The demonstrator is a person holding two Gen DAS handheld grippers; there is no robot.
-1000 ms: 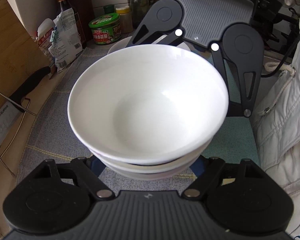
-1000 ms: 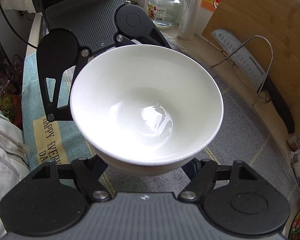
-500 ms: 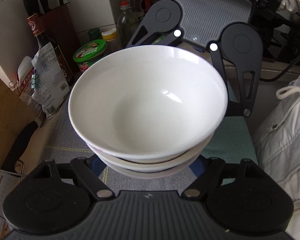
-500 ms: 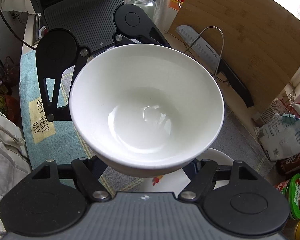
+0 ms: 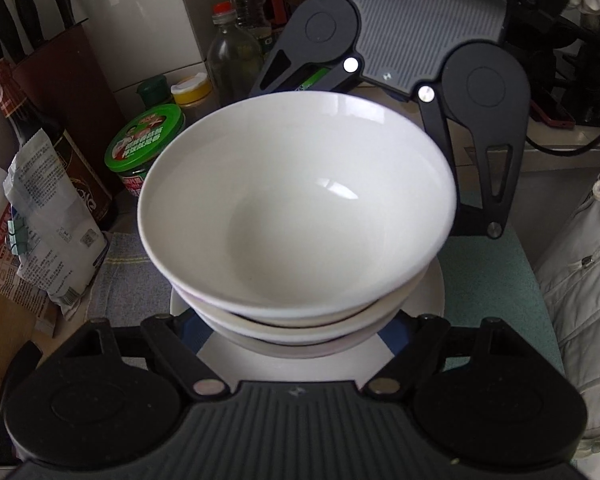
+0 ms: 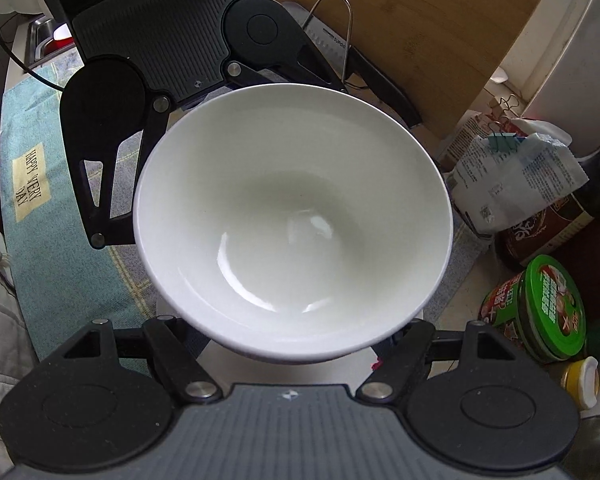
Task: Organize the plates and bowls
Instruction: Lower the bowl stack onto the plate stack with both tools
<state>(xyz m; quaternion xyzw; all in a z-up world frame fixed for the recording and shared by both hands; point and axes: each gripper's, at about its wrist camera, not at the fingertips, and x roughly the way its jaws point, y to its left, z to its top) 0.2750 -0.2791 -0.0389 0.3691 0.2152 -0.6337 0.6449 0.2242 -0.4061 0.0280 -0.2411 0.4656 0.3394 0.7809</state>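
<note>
A stack of nested white bowls (image 5: 296, 208) fills the left wrist view and also shows in the right wrist view (image 6: 292, 220). My left gripper (image 5: 296, 332) is shut on the stack from one side and my right gripper (image 6: 292, 344) is shut on it from the opposite side. Each gripper's body shows in the other's view, behind the bowls. The fingertips are hidden under the bowls. The stack hangs just above a white plate (image 5: 300, 364) that lies on the cloth; a sliver of the plate shows in the right wrist view (image 6: 340, 372).
A green-lidded jar (image 5: 148, 140), bottles (image 5: 236, 48), a dark soy bottle (image 5: 40, 128), a knife block (image 5: 72, 80) and paper packets (image 5: 48, 224) crowd the wall side. A wooden cutting board (image 6: 420, 32) and a cleaver on a wire rack (image 6: 340, 40) stand behind. A teal cloth (image 6: 48, 220) covers the counter.
Both grippers have carried the bowl stack sideways toward the jars and bottles. A white plate has come into view directly beneath the bowls.
</note>
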